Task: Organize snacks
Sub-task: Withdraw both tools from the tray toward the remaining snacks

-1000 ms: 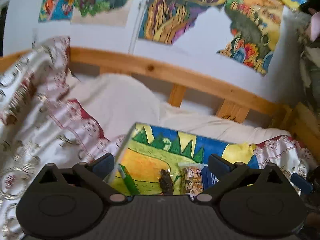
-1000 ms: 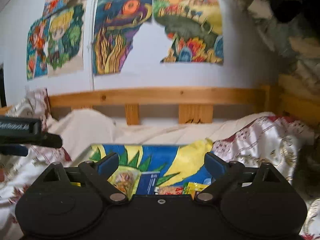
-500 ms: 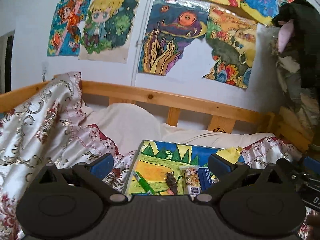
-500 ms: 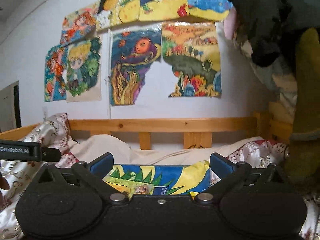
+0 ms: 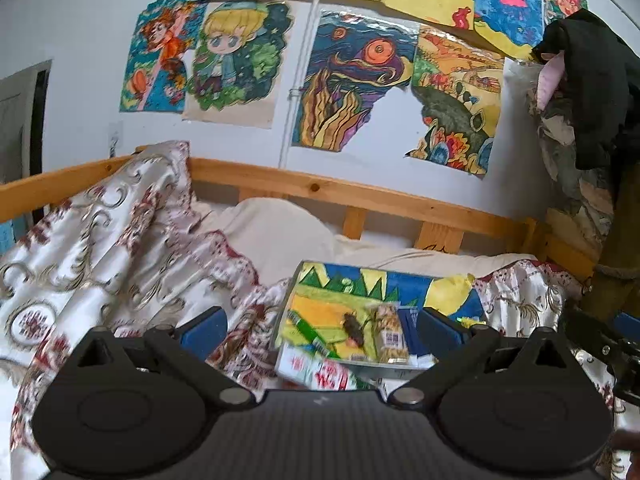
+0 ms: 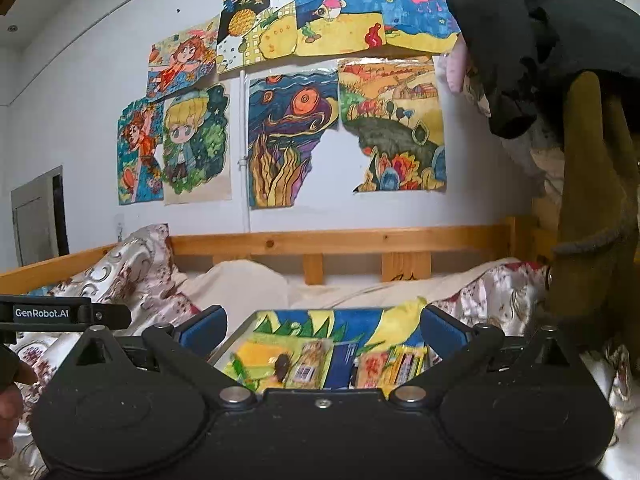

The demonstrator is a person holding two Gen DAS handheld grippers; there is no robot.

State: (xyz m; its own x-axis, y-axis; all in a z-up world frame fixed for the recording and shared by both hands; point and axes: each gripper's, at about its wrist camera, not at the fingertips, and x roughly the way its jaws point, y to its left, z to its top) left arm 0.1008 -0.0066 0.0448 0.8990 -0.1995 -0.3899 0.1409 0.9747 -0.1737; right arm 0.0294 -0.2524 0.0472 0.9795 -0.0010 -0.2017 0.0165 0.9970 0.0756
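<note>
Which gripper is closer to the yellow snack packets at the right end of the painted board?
Probably the right. The right gripper hangs open just short of the yellow snack packets, which sit by its right finger. The left gripper is open farther left, over the board's left end.

The near edge of the painted board (image 6: 352,320) is hidden behind the right gripper's body; the snack packets (image 6: 394,364) are blurred — no label can be read; a hand (image 6: 10,396) is cut off at the frame's left edge.

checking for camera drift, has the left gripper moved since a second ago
Yes. The left gripper has pulled back and tilted up: the wooden bed rail sits lower and smaller, and more wall drawings show.
</note>
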